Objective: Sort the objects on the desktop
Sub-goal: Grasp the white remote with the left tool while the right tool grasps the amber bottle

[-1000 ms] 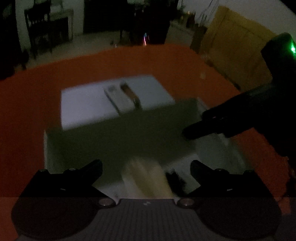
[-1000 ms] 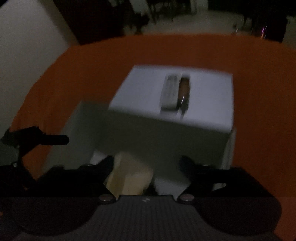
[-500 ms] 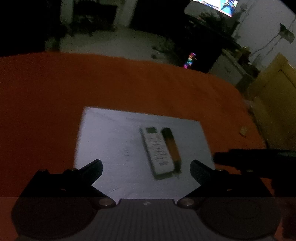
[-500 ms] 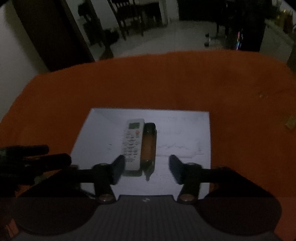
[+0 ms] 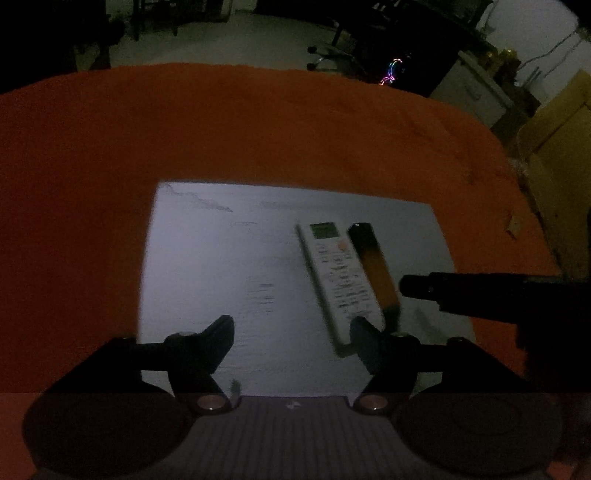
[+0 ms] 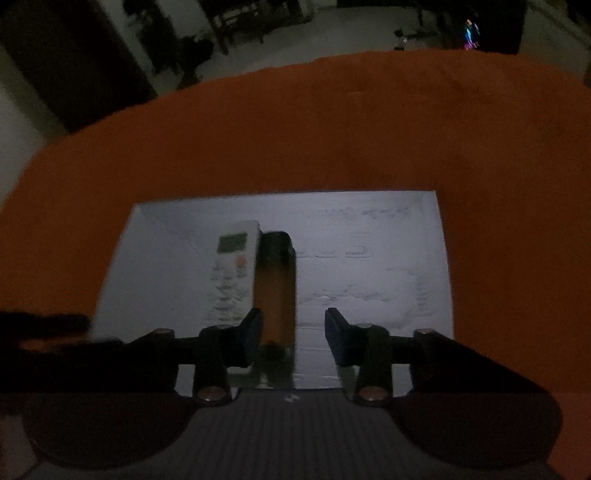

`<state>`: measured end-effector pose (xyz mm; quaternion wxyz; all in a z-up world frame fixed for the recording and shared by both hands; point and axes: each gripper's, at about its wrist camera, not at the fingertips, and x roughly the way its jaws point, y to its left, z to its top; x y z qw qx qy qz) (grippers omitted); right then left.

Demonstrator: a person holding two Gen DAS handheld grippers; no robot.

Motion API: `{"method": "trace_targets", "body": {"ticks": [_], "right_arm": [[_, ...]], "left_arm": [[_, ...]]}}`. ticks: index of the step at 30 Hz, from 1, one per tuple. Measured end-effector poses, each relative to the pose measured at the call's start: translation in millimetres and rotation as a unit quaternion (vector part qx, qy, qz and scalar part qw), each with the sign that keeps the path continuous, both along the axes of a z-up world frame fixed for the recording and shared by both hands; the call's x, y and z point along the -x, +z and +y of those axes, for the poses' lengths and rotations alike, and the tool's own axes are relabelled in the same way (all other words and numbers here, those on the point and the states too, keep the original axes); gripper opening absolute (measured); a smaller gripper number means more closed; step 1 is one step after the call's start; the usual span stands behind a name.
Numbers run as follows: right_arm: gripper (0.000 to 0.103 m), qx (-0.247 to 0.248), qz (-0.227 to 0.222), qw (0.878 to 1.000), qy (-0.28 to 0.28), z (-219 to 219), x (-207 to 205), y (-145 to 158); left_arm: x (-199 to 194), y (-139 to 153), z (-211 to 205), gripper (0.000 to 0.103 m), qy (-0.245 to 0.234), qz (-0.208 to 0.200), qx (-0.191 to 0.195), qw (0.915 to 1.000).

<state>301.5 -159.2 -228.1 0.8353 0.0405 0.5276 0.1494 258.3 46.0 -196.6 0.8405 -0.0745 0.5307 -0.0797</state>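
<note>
A white remote control (image 5: 338,273) (image 6: 232,273) and a dark orange-brown bar (image 5: 373,266) (image 6: 275,284) lie side by side on a white sheet (image 5: 221,258) (image 6: 369,266) over the orange tablecloth (image 5: 258,129). My left gripper (image 5: 291,336) is open above the sheet's near edge; its right finger is near the remote's near end. My right gripper (image 6: 291,336) is open, its fingers on either side of the bar's near end, not touching. The right gripper also shows in the left wrist view (image 5: 461,291), right of the bar.
The room is dim. The orange table's far edge curves across both views, with floor and dark furniture (image 6: 229,22) beyond. A yellow cardboard box (image 5: 561,147) stands off the table's right side. A small scrap (image 5: 514,223) lies on the cloth near the right edge.
A grey box with tan contents that filled the near view a second ago is gone. Both grippers have come lower and closer to the sheet; both have narrowed, and the right one now straddles the bar's end.
</note>
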Motion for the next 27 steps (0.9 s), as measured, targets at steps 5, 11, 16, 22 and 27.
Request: {"method": "trace_targets", "body": {"ticks": [5,11,16,22,27], "right_arm": [[0.039,0.012,0.000,1.000,0.004,7.4,-0.8,-16.0],[0.008,0.017,0.008,1.000,0.006,11.3,-4.5,-10.4],[0.005,0.065,0.034,0.997,0.013,-2.2,-2.5,-16.3],[0.007,0.031,0.054,0.998,-0.029,-41.5,5.4,-17.7],[0.007,0.050,0.047,0.998,-0.010,-49.5,12.5,-7.7]], "left_arm": [[-5.0,-1.4,11.5,0.062,0.013,-0.005,0.005,0.9999],[-25.1,-11.8,-6.8,0.079,0.014,0.006,-0.002,0.9999],[-42.4,-14.8,-38.0,0.081,0.013,0.011,-0.024,0.9996],[-60.2,-33.4,-74.5,0.075,-0.010,0.045,-0.068,0.9966],[-71.2,-51.3,-81.2,0.071,0.016,0.068,-0.059,0.9958]]}}
